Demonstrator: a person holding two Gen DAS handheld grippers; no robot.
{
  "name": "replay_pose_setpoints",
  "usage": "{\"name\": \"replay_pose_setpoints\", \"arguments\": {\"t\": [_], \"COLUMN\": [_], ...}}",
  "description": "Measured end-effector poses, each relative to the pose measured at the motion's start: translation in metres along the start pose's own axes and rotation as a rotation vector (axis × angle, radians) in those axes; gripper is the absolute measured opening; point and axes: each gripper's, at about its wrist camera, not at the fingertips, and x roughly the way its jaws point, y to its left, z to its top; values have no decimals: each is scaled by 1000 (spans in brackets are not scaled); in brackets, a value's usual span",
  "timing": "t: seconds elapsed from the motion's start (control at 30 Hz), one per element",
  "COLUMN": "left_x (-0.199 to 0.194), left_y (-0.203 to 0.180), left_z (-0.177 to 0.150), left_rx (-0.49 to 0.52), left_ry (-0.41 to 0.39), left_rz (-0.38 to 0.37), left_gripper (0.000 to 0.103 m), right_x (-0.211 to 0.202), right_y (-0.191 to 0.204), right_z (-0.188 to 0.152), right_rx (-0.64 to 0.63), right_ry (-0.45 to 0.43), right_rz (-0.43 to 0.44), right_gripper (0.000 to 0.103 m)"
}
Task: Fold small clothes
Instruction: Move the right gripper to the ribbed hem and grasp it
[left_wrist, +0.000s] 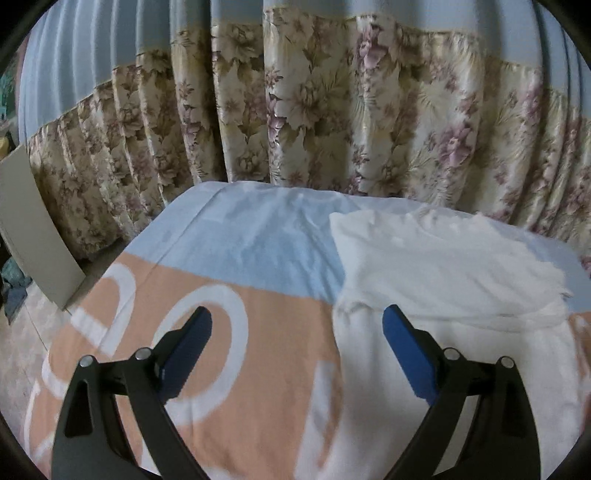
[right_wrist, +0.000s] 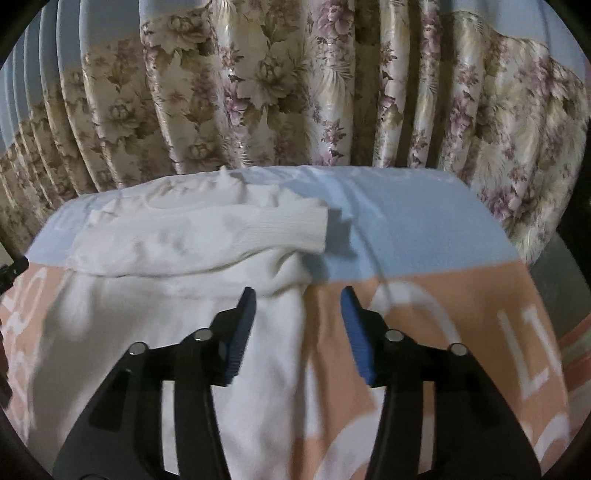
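A white knit sweater (left_wrist: 443, 288) lies flat on a cloth-covered table (left_wrist: 258, 258), with a sleeve folded across its chest. In the right wrist view the ribbed cuff of that sleeve (right_wrist: 306, 229) ends near the sweater's (right_wrist: 177, 295) right edge. My left gripper (left_wrist: 297, 317) hangs open over the peach cloth, its right finger by the sweater's left edge, nothing between the blue pads. My right gripper (right_wrist: 298, 299) is open above the sweater's right edge, holding nothing.
The table cloth (right_wrist: 424, 236) is light blue at the far end and peach with white letters nearer me. Flowered curtains (left_wrist: 295, 110) hang right behind the table. A grey board (left_wrist: 33, 229) leans at the left by the floor.
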Motion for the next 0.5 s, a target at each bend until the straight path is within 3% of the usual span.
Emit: {"name": "replay_pose_setpoints", "arguments": {"t": [0.13, 0.3, 0.5], "left_x": [-35, -60, -87], "left_y": [-4, 2, 8], "left_z": [-31, -69, -117], "left_rx": [39, 8, 8], "left_ry": [-15, 26, 54], "left_rz": [8, 2, -15], "left_gripper": [94, 94, 94], "right_x": [-31, -61, -92], "right_y": [20, 35, 46], "right_z": [-37, -78, -120], "right_rx": [-26, -7, 10], "right_ry": [-15, -6, 25], "right_rz": [28, 66, 80], "right_gripper": [67, 71, 84]}}
